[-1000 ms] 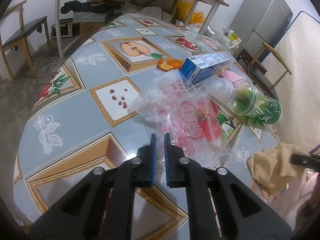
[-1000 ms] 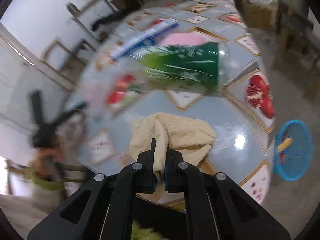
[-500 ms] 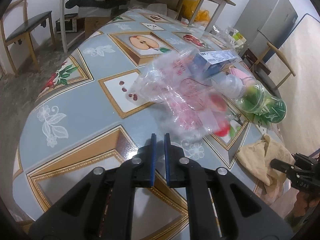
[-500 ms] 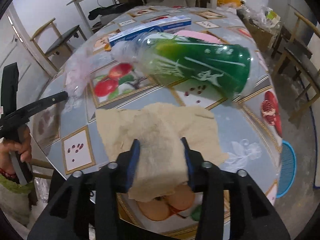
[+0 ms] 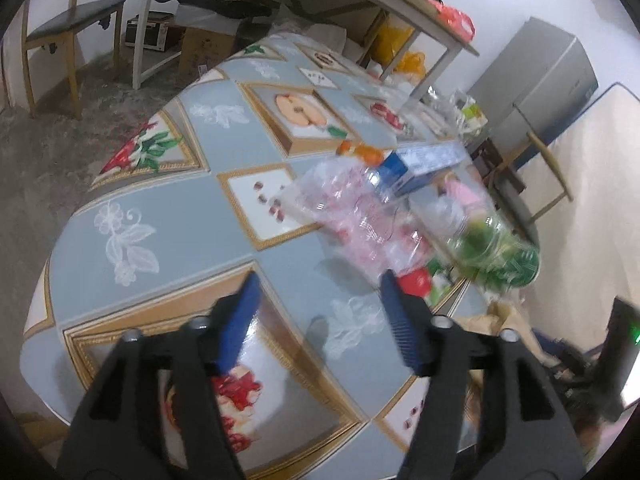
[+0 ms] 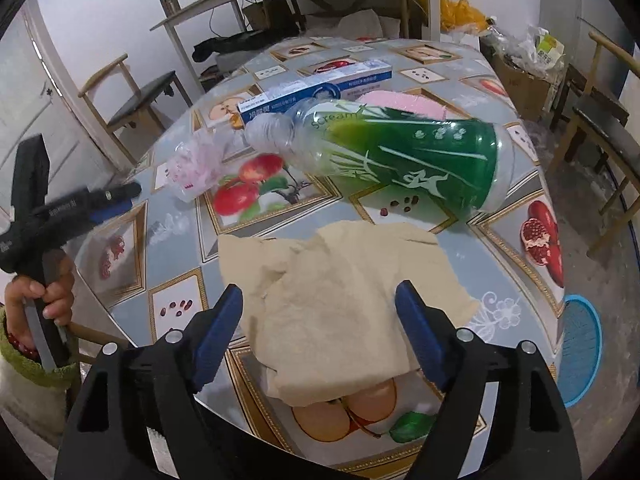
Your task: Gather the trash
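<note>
Both tongs, pinched shut a second ago, now stand wide with their jaws opening. On the left, the left tongs (image 5: pixel 320 312) hover over the worktop (image 5: pixel 168 216) with nothing between the pads; a clear plastic wrapper (image 5: pixel 352 208) with pink print lies just beyond them, apart from the pads. Right of it rest a blue and white box (image 6: pixel 316 84) and a green bottle (image 6: pixel 404 160) on its side. Farther right, the right tongs (image 6: pixel 320 320) straddle a beige cloth (image 6: pixel 340 292) that lies loose at the worktop's near edge, the pads not pressing it. A blue basket (image 6: pixel 580 344) sits on the floor at far right.
</note>
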`<state>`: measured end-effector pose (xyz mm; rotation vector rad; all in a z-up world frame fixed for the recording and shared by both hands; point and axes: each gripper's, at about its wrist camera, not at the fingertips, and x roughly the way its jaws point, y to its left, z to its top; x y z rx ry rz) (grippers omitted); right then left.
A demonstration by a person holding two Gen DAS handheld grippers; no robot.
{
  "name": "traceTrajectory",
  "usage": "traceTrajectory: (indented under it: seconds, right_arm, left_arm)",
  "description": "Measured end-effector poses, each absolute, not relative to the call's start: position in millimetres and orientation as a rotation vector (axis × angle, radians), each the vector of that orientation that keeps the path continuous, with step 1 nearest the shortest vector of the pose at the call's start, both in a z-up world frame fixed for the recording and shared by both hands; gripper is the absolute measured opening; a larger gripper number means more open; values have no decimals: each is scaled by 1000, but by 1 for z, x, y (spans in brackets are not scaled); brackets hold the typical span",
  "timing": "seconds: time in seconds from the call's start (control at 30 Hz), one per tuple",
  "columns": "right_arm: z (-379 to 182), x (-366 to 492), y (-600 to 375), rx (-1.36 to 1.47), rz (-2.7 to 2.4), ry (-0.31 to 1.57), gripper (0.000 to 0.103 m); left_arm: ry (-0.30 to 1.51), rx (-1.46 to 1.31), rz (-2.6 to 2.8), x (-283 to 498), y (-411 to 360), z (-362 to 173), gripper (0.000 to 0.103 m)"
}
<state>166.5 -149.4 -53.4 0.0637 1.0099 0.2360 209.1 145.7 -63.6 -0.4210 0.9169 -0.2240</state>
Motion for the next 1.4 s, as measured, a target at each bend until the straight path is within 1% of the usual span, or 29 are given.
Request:
traceTrajectory:
  seconds: [0.03,0.07,0.13,0.27,0.47,0.8,0.9,0.97,1.03,1.07,1.13,1.17,1.2,1.23,1.3,1.4]
  right_arm:
    - [-56,168,-147,64,241,1015,77]
    - [-57,169,-145,63,245,1019,77]
    - [-62,171,-140,57,253,1025,77]
    - [-69,175,-132,30,252,1024,80]
    - [-79,183,-129,9,252,1023,80]
    - [-88,186,-131,27,256,1008,80]
    - [-88,184,-133,27,257,995,80]
    - [-87,183,-134,32,256,989,80]
    - [-88,182,-137,47,257,986,80]
    - [-87,182,-138,53,256,984,80]
    - [-87,181,-140,60,258,983,80]
    - [-87,180,-141,62,257,980,80]
    - [-87,180,-141,62,255,980,80]
    - [-87,179,-142,60,251,981,80]
    - [-87,178,-144,59,241,985,80]
    - [-86,175,-149,80,243,991,80]
  left_arm:
    - [909,-429,-223,213,142,-59,72]
    - [903,-429,-222,216,139,-56,75]
    - [892,-408,-201,225,127,-50,84]
    - [902,-323,-143,243,104,-47,85]
    - [935,-197,-76,271,75,-59,85]
    - [1019,-148,-29,301,68,-85,85]
    - [1016,-117,-32,301,66,-87,84]
    - [1009,-103,-37,301,67,-86,76]
    - [1005,-86,-48,299,65,-85,62]
    - [1001,-75,-58,298,64,-85,58]
    - [996,-52,-68,295,63,-84,44]
    - [994,-37,-72,293,62,-84,40]
    - [992,-25,-75,291,62,-84,35]
    - [992,-21,-82,290,62,-83,31]
    - [993,-12,-99,287,62,-83,27]
    - [988,17,-115,280,61,-83,25]
